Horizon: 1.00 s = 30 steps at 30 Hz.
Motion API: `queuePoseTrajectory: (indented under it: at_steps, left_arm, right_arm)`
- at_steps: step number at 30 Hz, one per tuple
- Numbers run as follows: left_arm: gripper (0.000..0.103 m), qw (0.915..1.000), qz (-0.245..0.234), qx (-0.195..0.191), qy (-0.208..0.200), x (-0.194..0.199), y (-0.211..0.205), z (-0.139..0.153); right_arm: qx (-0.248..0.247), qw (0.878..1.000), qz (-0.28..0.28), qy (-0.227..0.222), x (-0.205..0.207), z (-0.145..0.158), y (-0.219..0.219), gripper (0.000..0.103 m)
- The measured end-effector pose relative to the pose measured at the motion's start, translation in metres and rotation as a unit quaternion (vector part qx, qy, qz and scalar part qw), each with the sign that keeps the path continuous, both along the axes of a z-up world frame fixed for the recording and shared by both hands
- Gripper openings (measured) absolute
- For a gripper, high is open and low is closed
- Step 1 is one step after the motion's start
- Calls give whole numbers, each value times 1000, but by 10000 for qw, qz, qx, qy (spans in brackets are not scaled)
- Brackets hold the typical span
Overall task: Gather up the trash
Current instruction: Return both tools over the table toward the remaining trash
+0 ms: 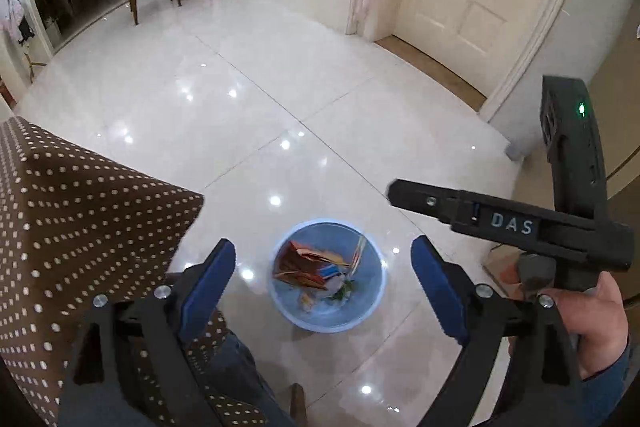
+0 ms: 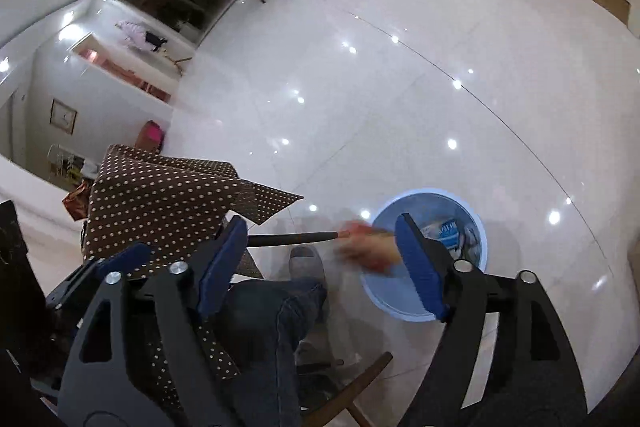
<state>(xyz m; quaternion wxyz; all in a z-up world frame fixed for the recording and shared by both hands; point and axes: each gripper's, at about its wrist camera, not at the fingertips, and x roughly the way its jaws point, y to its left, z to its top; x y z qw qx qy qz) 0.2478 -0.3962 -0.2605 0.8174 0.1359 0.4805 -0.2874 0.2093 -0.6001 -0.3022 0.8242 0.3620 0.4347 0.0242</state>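
Left wrist view. The left gripper [image 1: 322,279] hangs over the bin [image 1: 327,277] with fingers spread and nothing between them; the bin shows in the gap between the pads, far below on the floor [image 1: 248,95]. The right gripper [image 1: 472,211] crosses at the right, sideways on, so whether its fingers are apart cannot be told here. The step appears to be dropping trash: a release goes best directly above the opening, clear of the cloth [image 1: 80,207] beside the left finger. The bin is pale blue and round, holding a red-brown wrapper [image 1: 300,263] and mixed scraps.

Right wrist view. The right gripper [image 2: 320,263] is spread and empty. A blurred orange scrap [image 2: 368,245] sits between the fingers, at the bin's [image 2: 404,311] near rim, apparently falling. The right finger covers part of the opening.
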Motion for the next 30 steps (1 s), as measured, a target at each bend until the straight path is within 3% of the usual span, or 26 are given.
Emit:
queuePoseTrajectory:
  at_steps: [2,12,30]
  left_arm:
    - [89,10000,34,1,-76,-2,6,5]
    - [92,9978,69,-218,-629,-8,26,53]
    - [94,9845,230,-859,-1509,-38,98,144]
  right_arm:
    - [-79,9999,-96,41,-4,-1,-3,97]
    - [-429,9985,-328,-15,-6,20,-10,97]
    - [-929,9898,58,-1080,-9,144,51,97]
